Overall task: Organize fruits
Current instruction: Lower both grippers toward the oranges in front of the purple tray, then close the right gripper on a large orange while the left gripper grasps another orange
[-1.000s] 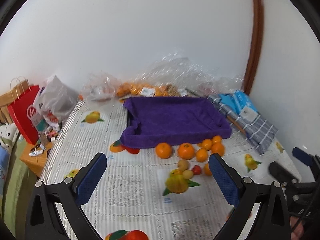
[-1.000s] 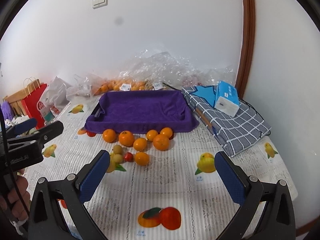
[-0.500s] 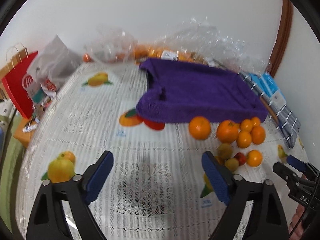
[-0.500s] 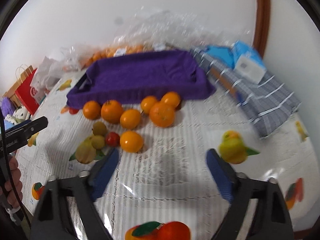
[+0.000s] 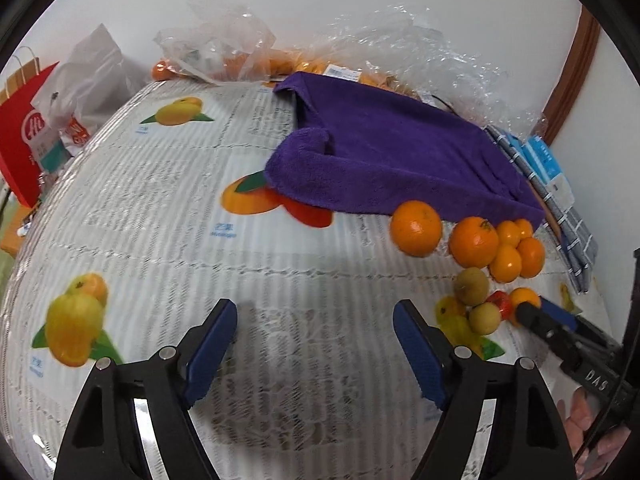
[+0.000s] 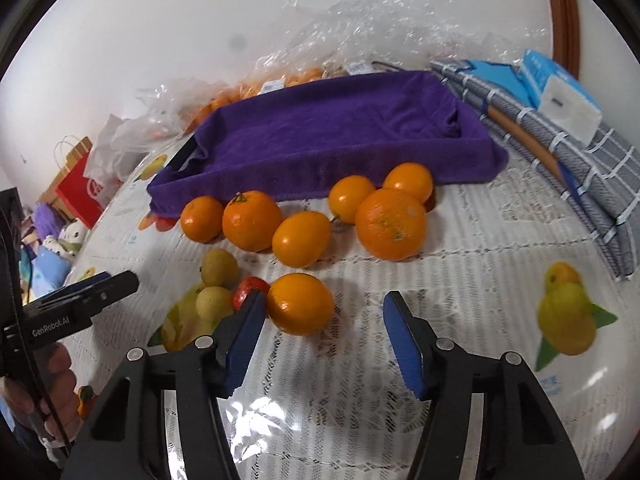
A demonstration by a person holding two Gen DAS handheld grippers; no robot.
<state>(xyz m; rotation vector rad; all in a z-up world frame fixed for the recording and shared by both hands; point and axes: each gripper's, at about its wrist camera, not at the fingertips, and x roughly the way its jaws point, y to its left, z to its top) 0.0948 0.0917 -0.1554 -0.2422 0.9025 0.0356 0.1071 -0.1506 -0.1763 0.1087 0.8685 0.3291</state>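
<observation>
Left wrist view: the left gripper (image 5: 314,326) is closing with nothing between its jaws, over bare tablecloth (image 5: 160,220); the oranges (image 5: 474,240) lie to its right, against the purple-towelled tray (image 5: 392,160). Right wrist view: the right gripper (image 6: 324,312) is closing, jaws still apart, with the nearest orange (image 6: 300,309) just ahead of its left finger, not gripped.

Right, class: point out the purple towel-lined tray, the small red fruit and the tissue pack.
purple towel-lined tray (image 6: 344,168): right wrist view, on its near wall.
small red fruit (image 6: 245,290): right wrist view, on its visible top.
tissue pack (image 6: 568,104): right wrist view, on its white end face.
</observation>
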